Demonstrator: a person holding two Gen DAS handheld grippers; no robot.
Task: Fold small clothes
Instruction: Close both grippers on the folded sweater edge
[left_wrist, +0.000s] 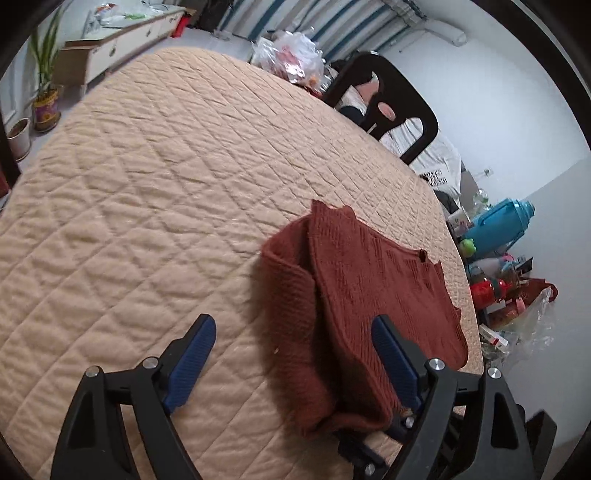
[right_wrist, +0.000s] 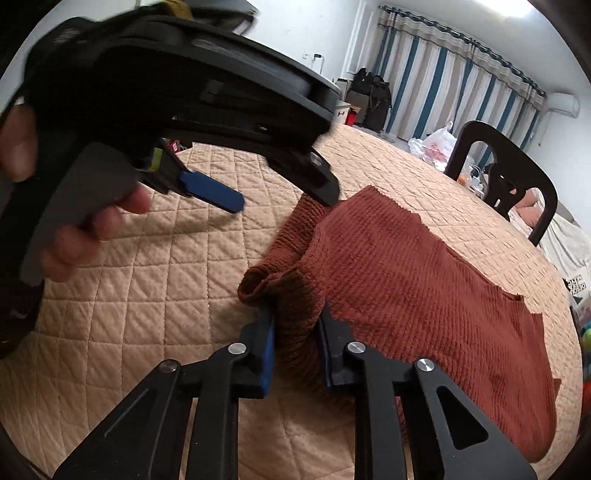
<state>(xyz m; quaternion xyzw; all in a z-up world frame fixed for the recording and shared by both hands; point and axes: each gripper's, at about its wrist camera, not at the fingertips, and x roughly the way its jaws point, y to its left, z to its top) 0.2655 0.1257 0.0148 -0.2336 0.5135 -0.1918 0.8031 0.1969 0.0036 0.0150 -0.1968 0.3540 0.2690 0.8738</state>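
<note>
While my right gripper (right_wrist: 295, 343) is pinching the half-folded rust-red knitted sweater (right_wrist: 406, 280) mid-frame, my left gripper (left_wrist: 291, 354) is hovering spread; folding remains unfinished.

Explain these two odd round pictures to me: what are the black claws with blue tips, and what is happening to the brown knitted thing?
No robot here: a person holds a two-finger gripper in each hand, and each carries a fisheye camera looking along its fingers. One picture looks out from the left gripper, whose jaws are open; the other from the right gripper, pinching a bunched edge of the rust-brown knitted garment. A hand holding the left gripper shows there too. The garment lies partly folded on a quilted beige cover.
</note>
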